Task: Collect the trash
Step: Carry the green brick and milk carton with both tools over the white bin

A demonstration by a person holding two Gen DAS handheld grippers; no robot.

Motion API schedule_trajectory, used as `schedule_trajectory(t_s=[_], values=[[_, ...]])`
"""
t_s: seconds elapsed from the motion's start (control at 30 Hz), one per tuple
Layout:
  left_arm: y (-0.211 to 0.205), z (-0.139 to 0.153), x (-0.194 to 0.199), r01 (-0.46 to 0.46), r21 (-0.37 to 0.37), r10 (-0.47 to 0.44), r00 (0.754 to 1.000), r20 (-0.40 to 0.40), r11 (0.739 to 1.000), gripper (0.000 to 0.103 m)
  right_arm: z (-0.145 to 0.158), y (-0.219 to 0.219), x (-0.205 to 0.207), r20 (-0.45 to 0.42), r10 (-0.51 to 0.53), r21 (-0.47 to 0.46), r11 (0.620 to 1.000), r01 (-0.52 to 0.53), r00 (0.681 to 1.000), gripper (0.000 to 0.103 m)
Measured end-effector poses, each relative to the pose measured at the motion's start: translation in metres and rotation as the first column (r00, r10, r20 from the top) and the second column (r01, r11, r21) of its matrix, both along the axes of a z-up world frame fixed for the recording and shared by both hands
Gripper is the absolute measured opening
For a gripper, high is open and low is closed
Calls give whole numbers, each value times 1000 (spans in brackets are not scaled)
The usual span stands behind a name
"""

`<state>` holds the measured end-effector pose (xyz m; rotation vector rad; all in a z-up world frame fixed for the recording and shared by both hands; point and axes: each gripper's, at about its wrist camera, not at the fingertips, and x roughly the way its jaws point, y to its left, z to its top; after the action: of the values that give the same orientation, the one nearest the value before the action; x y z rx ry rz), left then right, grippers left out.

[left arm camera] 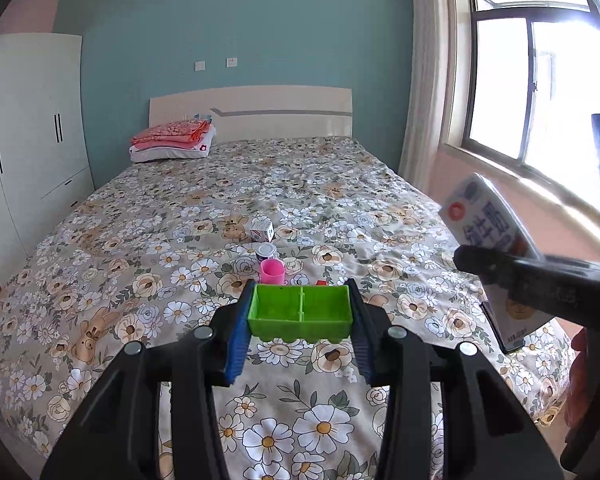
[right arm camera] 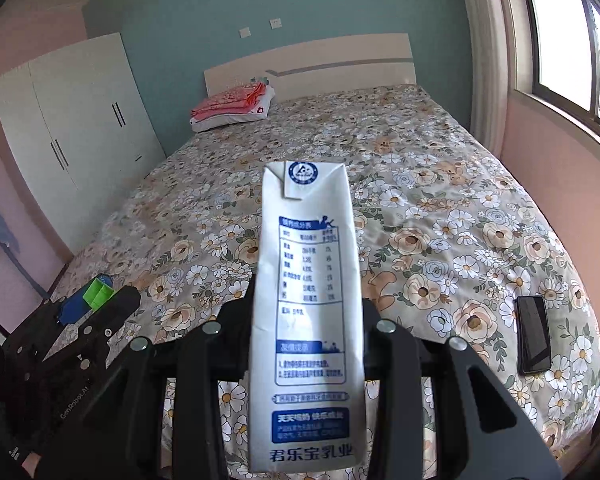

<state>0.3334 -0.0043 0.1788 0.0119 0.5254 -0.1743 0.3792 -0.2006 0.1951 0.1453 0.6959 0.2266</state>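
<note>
A wide bed under a beige flower-print cover [left arm camera: 300, 184] fills the middle of both views, with a tall white wardrobe [left arm camera: 36, 136] at the left edge and a bright window [left arm camera: 532, 92] at the upper right. The right gripper [right arm camera: 306, 320] points forward and downward over the bed, its black jaws clamped on a tall white milk carton with blue print [right arm camera: 306, 320] that stands up the centre of the right wrist view — in the left wrist view the same carton sits at the right edge, tilted, clear of the cover. The left gripper [left arm camera: 300, 312] is angled down the same way, blue-padded jaws pressed on either end of a small green two-compartment plastic tray [left arm camera: 300, 314], held above the bedding at lower centre. A black phone [right arm camera: 534, 334] lies flat at lower right. Just beyond the tray, a pink plastic cup [left arm camera: 272, 271], a small round tin [left arm camera: 267, 252] and a little white printed box [left arm camera: 261, 230] rest on the cover.
</note>
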Motion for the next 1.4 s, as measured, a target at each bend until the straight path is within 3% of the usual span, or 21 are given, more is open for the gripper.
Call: schedule_trajectory(t_s=[0.27, 0.63, 1.1, 1.4], values=[[10, 4, -56, 3, 38, -4, 1000, 27, 999, 45, 6, -5, -63, 45, 82, 9, 997, -83, 996, 37], [24, -42, -111, 5, 73, 1, 997, -76, 997, 45, -27, 5, -134, 52, 189, -19, 982, -188, 981, 37], [29, -112, -159, 57, 97, -39, 983, -179, 994, 45, -111, 18, -193, -49, 269, -68, 960, -272, 962, 37], [21, -170, -176, 111, 67, -86, 950, -299, 992, 45, -178, 28, -215, -174, 303, -86, 943, -320, 937, 37]])
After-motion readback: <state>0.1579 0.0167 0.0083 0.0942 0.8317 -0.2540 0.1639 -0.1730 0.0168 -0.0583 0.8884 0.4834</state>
